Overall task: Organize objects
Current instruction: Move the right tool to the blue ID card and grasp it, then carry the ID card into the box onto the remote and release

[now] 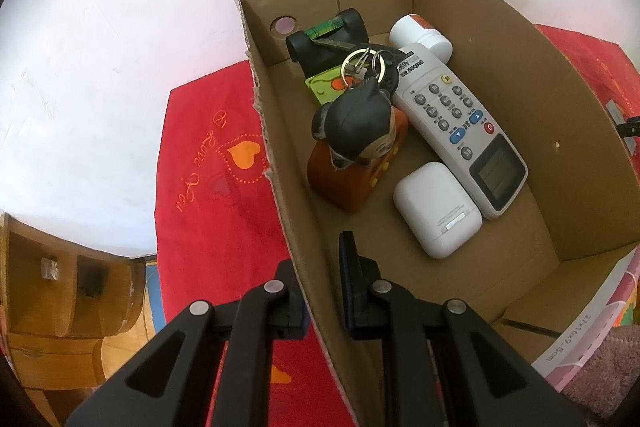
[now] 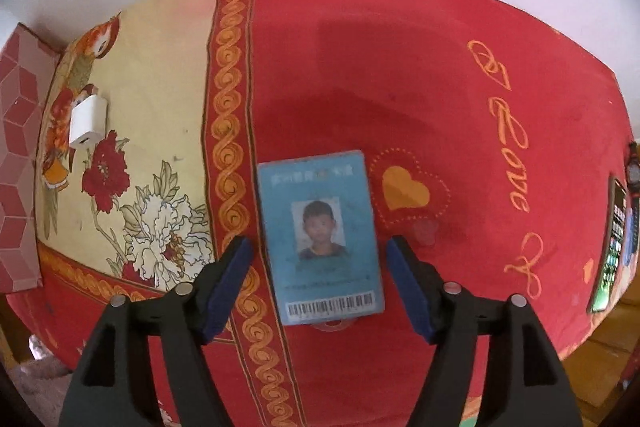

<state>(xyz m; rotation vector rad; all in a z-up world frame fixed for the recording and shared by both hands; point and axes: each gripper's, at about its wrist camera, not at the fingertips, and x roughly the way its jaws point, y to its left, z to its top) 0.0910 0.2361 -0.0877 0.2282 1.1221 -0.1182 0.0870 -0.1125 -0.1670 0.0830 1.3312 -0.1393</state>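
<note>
Now the left gripper (image 1: 322,287) pinches the near left wall of the cardboard box (image 1: 520,131), one finger inside and one outside. Inside the box lie a white remote (image 1: 460,131), a white case (image 1: 438,215) and a doll keychain (image 1: 360,127). Over the red cloth (image 2: 400,67), the right gripper (image 2: 320,287) stands wide open and holds nothing. A blue ID card (image 2: 320,235) lies flat between its fingers, touching neither.
</note>
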